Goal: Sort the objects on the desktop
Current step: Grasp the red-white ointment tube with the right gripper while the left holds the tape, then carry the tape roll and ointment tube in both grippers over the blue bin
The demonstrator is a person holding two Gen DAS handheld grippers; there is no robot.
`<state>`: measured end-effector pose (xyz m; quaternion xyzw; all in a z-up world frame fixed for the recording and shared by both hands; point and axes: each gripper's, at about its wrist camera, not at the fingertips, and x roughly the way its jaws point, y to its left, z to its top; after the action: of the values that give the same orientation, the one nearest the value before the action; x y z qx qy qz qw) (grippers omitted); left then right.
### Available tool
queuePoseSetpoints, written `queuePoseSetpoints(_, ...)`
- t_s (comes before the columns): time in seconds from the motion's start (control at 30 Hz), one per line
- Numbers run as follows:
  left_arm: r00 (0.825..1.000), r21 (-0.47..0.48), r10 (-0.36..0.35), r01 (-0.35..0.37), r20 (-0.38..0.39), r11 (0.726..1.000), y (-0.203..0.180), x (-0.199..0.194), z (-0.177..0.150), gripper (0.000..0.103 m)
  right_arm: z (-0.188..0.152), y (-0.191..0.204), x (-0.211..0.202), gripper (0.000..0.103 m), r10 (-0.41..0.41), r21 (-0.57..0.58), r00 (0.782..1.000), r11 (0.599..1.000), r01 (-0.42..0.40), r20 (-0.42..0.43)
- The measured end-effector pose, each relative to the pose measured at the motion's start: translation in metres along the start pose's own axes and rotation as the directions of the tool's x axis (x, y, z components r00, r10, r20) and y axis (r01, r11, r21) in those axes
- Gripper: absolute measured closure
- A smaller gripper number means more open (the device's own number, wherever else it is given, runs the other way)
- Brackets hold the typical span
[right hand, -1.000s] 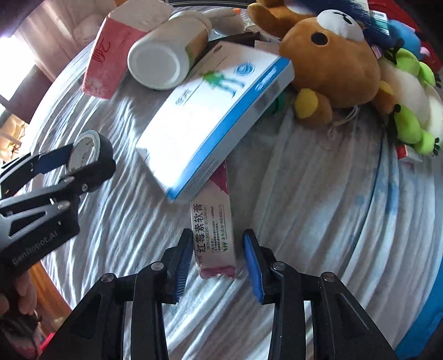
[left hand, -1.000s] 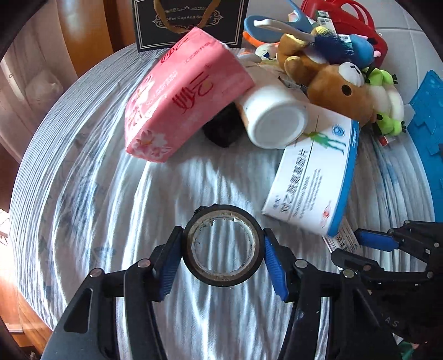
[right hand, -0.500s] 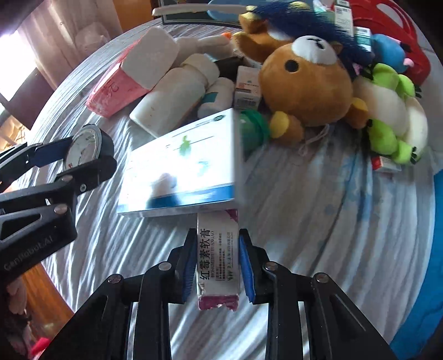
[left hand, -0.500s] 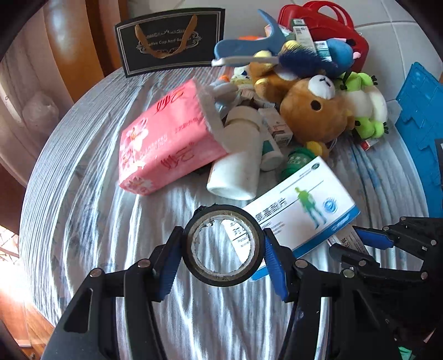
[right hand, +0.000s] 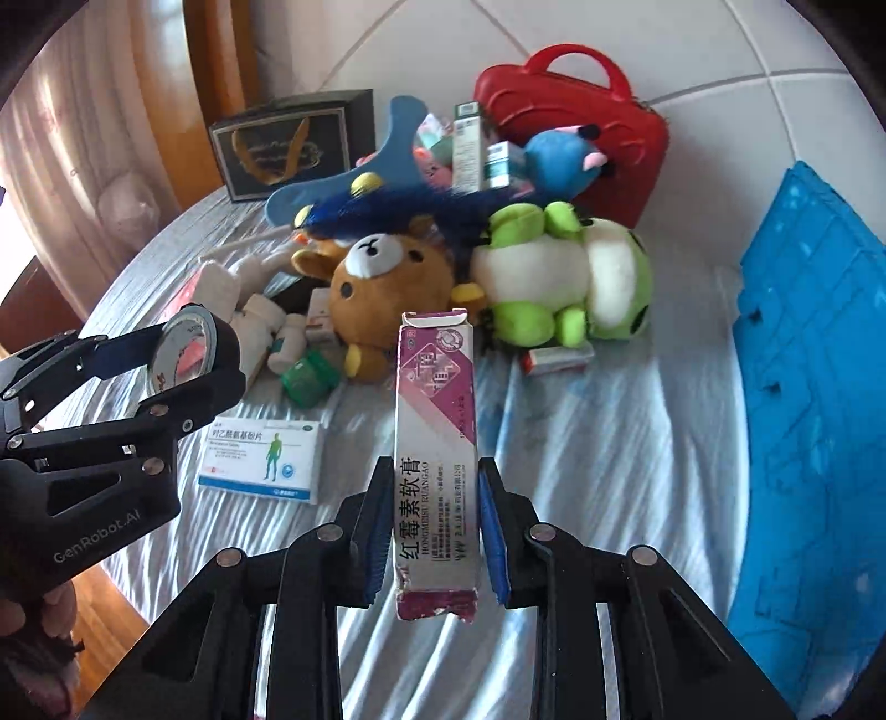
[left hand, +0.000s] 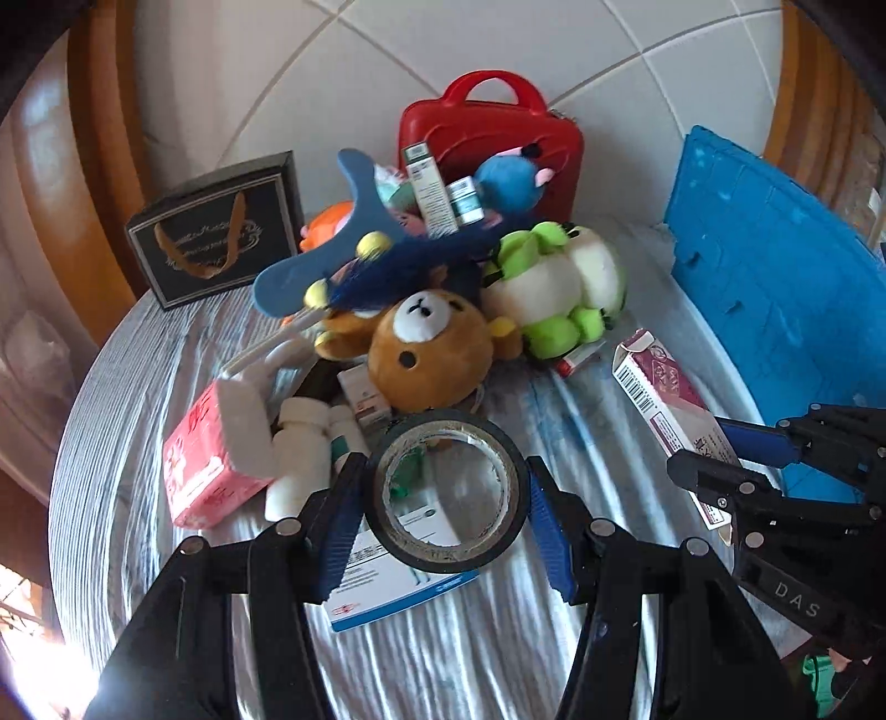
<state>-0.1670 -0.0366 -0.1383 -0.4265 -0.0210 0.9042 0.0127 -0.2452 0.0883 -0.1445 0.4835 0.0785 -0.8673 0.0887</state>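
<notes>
Striped cloth [right hand: 581,443] over table, white tiled wall [left hand: 498,50] behind; left gripper [left hand: 446,498] clamps tape [left hand: 448,490], right gripper [right hand: 434,520] clamps box [right hand: 434,432].

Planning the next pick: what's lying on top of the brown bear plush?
A dark blue feathery duster lies across the brown bear plush, just above its head. The bear's body and whatever lies under it cannot be seen.

Glossy black tape roll [left hand: 447,490], creased cardboard ointment box [right hand: 436,443], wrinkled cloth [right hand: 609,443].

Bare striped cloth [right hand: 609,443] between toy pile [right hand: 421,266] and blue tray [right hand: 819,387]
</notes>
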Motion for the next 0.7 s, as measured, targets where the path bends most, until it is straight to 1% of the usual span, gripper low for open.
queuePoseSetpoints(0.17, 0.997, 0.09, -0.049, 0.044, 0.053, 0.995, -0.051, -0.021, 0.019, 0.048, -0.004, -0.037, -0.035, 0.075, -0.058, 0.065, 0.995, 0.996, 0.052, 0.079)
queuePoseSetpoints(0.3, 0.989, 0.162, -0.099, 0.081, 0.108, 0.983, -0.095, -0.041, 0.036, 0.048, -0.012, -0.071, -0.07, 0.075, -0.122, 0.131, 0.982, 0.986, 0.103, 0.145)
queuePoseSetpoints(0.43, 0.975, 0.231, -0.156, 0.117, 0.158, 0.966, -0.145, -0.06, 0.056, 0.048, -0.02, -0.105, -0.105, 0.075, -0.195, 0.189, 0.959, 0.97, 0.156, 0.204)
queuePoseSetpoints(0.53, 0.961, 0.275, -0.205, 0.149, 0.185, 0.95, -0.183, -0.072, 0.07, 0.048, -0.025, -0.13, -0.13, 0.075, -0.255, 0.227, 0.937, 0.953, 0.201, 0.241)
queuePoseSetpoints(0.63, 0.947, 0.313, -0.235, 0.16, 0.219, 0.936, -0.222, -0.082, 0.084, 0.048, -0.03, -0.157, -0.153, 0.075, -0.312, 0.274, 0.911, 0.932, 0.237, 0.271)
queuePoseSetpoints(0.7, 0.934, 0.33, -0.261, 0.173, 0.244, 0.928, -0.248, -0.089, 0.092, 0.048, -0.034, -0.176, -0.168, 0.075, -0.35, 0.303, 0.892, 0.916, 0.262, 0.286)
